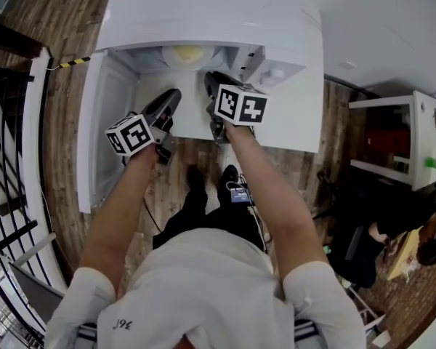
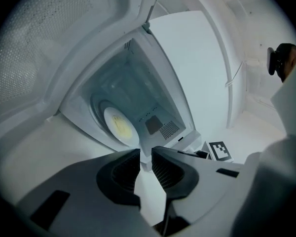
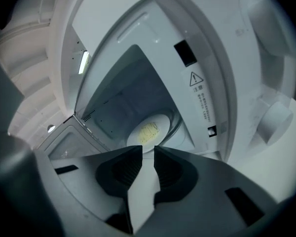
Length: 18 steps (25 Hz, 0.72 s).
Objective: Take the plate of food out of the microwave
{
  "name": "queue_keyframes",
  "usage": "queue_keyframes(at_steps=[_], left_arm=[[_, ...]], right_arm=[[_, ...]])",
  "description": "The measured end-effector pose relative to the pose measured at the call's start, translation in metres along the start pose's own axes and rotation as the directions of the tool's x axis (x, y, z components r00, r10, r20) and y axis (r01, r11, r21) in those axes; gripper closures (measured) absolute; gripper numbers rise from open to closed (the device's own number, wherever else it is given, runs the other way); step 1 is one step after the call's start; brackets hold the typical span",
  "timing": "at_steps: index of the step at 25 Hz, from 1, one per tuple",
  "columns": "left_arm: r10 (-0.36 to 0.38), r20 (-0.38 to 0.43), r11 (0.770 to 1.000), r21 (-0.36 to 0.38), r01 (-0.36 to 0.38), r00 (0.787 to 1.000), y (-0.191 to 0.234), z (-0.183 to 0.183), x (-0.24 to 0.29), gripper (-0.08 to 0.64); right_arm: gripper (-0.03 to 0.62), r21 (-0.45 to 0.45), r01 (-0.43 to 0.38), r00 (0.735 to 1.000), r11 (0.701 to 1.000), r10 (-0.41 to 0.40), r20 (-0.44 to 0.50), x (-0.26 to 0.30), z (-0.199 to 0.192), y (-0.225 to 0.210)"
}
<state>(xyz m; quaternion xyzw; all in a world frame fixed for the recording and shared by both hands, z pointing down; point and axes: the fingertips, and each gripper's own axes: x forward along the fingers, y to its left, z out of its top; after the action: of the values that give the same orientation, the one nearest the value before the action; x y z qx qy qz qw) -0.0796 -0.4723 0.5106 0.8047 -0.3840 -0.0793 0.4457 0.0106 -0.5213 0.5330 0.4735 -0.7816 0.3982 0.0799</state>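
Observation:
The white microwave (image 1: 203,6) stands open, its door (image 1: 105,129) swung out to the left. Inside lies a white plate (image 1: 187,53) with yellow food, also seen in the left gripper view as the plate (image 2: 119,125) and in the right gripper view as the plate (image 3: 150,131). My left gripper (image 1: 173,94) and right gripper (image 1: 211,80) hover side by side just in front of the opening, short of the plate. The left gripper (image 2: 146,154) and the right gripper (image 3: 148,152) each show a narrow gap between the jaws, with nothing in it.
The microwave's control panel with round knobs (image 1: 276,71) sits right of the opening; a knob (image 3: 274,122) lies close to the right gripper. The open door walls off the left side. A black railing (image 1: 7,195) stands far left and a white shelf (image 1: 414,137) far right, on a wooden floor.

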Motion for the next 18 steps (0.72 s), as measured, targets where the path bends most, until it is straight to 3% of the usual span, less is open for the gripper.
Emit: queue_keyframes(at_steps=[9,18], left_arm=[[0.062,-0.011,0.998,-0.028,-0.062,0.998,0.025,0.0,-0.001,0.471],[0.037,-0.014,0.997,-0.063,-0.038,0.999,0.03,-0.001,-0.002,0.471]], right_arm=[[0.469,0.073,0.1,0.995,0.992,-0.1,0.0,0.038,0.005,-0.016],[0.438,0.162,0.145,0.989,0.976,-0.146,-0.008,0.058,0.011,-0.024]])
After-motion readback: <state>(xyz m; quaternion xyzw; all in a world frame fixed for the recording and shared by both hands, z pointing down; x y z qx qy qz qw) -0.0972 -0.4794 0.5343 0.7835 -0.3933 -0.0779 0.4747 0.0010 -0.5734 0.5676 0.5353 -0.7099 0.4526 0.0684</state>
